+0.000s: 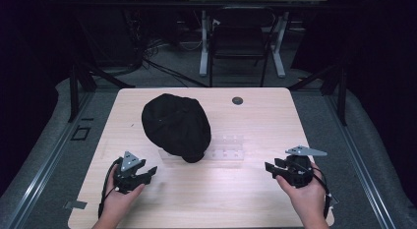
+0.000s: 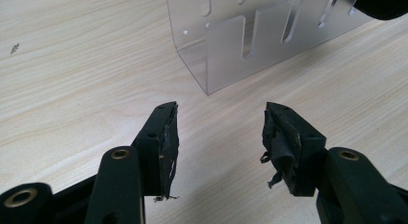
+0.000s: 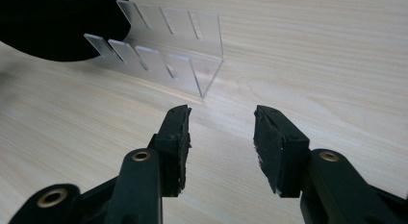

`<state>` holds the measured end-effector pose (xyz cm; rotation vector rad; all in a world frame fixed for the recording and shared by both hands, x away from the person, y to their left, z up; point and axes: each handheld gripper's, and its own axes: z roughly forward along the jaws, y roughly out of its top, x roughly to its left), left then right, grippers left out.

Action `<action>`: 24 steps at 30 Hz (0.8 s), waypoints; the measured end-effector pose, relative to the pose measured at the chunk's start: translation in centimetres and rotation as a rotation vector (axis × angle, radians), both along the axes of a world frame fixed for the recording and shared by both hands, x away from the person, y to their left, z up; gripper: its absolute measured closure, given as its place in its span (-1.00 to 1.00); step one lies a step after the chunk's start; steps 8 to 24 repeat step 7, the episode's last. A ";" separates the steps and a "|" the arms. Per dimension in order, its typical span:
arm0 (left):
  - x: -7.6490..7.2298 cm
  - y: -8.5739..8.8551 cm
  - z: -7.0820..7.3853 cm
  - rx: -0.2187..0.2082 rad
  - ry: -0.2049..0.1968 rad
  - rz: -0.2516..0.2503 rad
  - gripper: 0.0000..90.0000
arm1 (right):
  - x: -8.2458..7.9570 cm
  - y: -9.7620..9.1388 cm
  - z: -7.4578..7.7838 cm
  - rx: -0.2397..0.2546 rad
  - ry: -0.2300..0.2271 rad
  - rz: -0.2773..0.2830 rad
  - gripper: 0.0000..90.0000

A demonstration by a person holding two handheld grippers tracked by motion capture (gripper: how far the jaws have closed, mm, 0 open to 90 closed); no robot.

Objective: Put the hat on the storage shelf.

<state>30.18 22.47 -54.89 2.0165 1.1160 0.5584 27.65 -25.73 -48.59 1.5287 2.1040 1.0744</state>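
Left gripper [image 2: 219, 132], right gripper [image 3: 221, 132]: jaws wide apart, nothing between.

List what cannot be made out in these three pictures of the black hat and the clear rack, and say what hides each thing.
- Rack, left end: covered by the black hat in the high view.
- Hat: cut off by the frame edge in the left gripper view and the right gripper view.
- Small dark round thing on the table: too small to identify.
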 end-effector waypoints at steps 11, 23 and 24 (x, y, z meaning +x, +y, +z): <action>-0.2 -0.7 0.6 -0.043 -0.020 -0.020 0.05 | -0.2 -0.3 -1.6 -0.009 -0.016 -0.018 0.23; -0.2 -0.7 0.6 -0.043 -0.020 -0.020 0.05 | -0.2 -0.3 -1.6 -0.009 -0.016 -0.018 0.23; -0.2 -0.7 0.6 -0.043 -0.020 -0.020 0.05 | -0.2 -0.3 -1.6 -0.009 -0.016 -0.018 0.23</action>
